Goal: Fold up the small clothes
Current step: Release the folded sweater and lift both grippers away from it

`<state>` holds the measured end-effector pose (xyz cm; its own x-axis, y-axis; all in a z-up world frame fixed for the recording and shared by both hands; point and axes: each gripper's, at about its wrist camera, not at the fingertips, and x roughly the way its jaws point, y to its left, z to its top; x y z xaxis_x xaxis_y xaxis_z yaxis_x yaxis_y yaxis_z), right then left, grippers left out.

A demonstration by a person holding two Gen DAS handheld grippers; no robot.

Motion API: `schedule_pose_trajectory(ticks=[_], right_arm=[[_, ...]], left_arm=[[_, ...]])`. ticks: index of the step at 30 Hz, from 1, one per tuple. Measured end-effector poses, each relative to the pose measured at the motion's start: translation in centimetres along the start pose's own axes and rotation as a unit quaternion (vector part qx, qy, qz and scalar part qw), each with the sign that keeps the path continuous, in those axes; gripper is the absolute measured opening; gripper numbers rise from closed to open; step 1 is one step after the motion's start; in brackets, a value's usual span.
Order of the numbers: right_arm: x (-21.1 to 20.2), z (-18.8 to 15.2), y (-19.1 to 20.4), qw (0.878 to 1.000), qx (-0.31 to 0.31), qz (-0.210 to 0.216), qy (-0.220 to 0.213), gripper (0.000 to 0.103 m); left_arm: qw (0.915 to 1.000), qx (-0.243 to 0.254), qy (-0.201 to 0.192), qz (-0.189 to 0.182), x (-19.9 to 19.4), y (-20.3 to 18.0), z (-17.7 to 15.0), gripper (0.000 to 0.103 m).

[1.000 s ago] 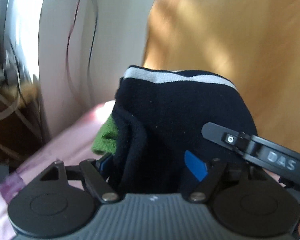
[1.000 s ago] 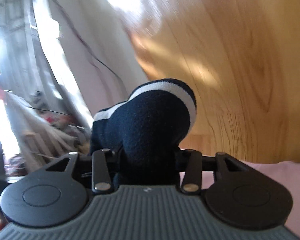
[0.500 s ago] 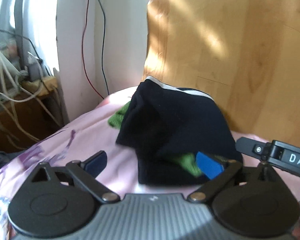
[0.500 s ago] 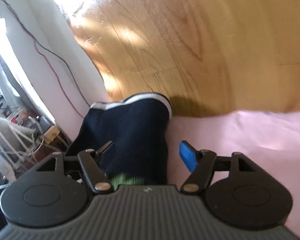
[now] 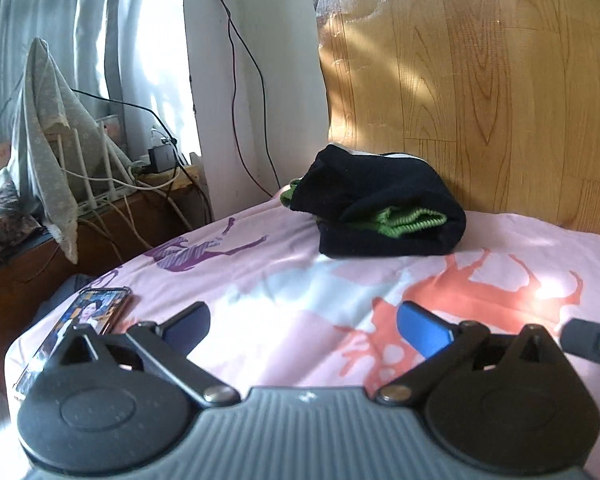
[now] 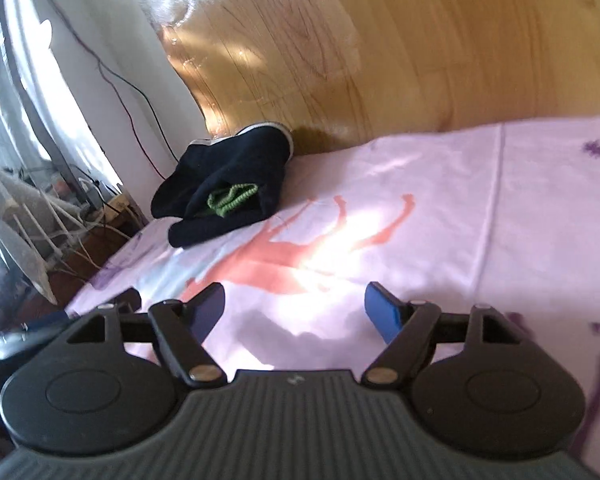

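Navy folded garment (image 5: 384, 212) well beyond both spread, empty hand-held grippers (image 5: 300, 328)

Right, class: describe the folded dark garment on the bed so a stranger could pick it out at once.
Start at the wooden headboard behind the pink bedsheet. At its foot, near the corner by the white wall, lies the folded navy garment, apart from both open grippers. Green knit peeks from its fold and a white stripe edges its far side, unlike the flat phone at the bed's near edge.

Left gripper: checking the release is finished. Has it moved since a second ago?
Yes. The left gripper has opened and backed away from the dark garment, which lies by the wooden headboard.
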<state>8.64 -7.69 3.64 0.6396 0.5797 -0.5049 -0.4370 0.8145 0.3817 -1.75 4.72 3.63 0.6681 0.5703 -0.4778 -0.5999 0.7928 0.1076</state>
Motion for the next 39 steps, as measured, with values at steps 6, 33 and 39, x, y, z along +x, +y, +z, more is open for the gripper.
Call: schedule_pose_trajectory(ticks=[6, 33, 39], right_arm=[[-0.4, -0.4, 0.0, 1.000, -0.011, 0.003, -0.016, 0.084], [-0.6, -0.4, -1.7, 0.999, 0.049, 0.021, 0.002, 0.085], [-0.7, -0.3, -1.8, 0.998, 0.052, 0.023, 0.004, 0.085]], left_arm=[[0.9986, -0.045, -0.006, 0.026, 0.2, 1.4, -0.2, 0.103], [0.9994, -0.020, 0.012, 0.026, 0.3, 1.4, -0.3, 0.103], [0.9994, -0.009, 0.011, 0.032, 0.3, 1.0, -0.3, 0.103]])
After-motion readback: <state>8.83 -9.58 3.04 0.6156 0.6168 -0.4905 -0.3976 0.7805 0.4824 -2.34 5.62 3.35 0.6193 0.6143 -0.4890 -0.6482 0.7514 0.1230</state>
